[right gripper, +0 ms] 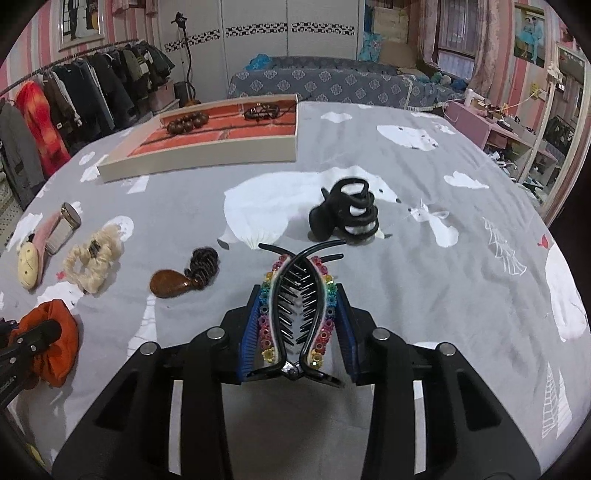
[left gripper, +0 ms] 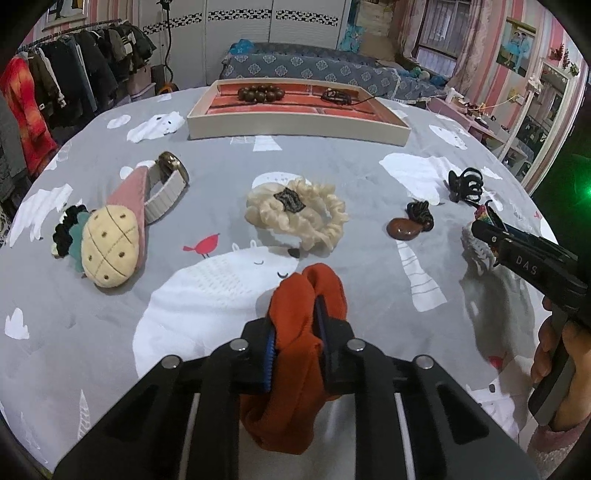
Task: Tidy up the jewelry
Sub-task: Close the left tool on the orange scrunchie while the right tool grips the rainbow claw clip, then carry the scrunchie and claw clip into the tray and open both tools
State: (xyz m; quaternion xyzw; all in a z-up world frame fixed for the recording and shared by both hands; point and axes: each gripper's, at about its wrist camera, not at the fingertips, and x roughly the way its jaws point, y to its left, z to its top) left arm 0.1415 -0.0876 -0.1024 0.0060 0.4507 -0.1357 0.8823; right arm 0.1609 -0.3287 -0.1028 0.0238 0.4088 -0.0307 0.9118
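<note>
A clothes rack (left gripper: 74,70) full of dark coats stands at the left wall, a blue patterned sofa (right gripper: 332,85) behind, a mirror (right gripper: 565,122) at right.

Left claw (left gripper: 297,325) and right claw (right gripper: 295,325) both angle downward, apparently clamped shut on items.

Both wrist cams look fwd, angled down, close over bed; shared: tray (left gripper: 295,127) (right gripper: 199,166), cream scrunchie (left gripper: 299,214) (right gripper: 92,258).

Bedroom bkgd: pink-striped walls (right gripper: 44,48), clothes rack (left gripper: 74,66) at left, white wardrobe (right gripper: 288,33), curtained window (right gripper: 458,40), mirror (right gripper: 565,122) at right.
</note>
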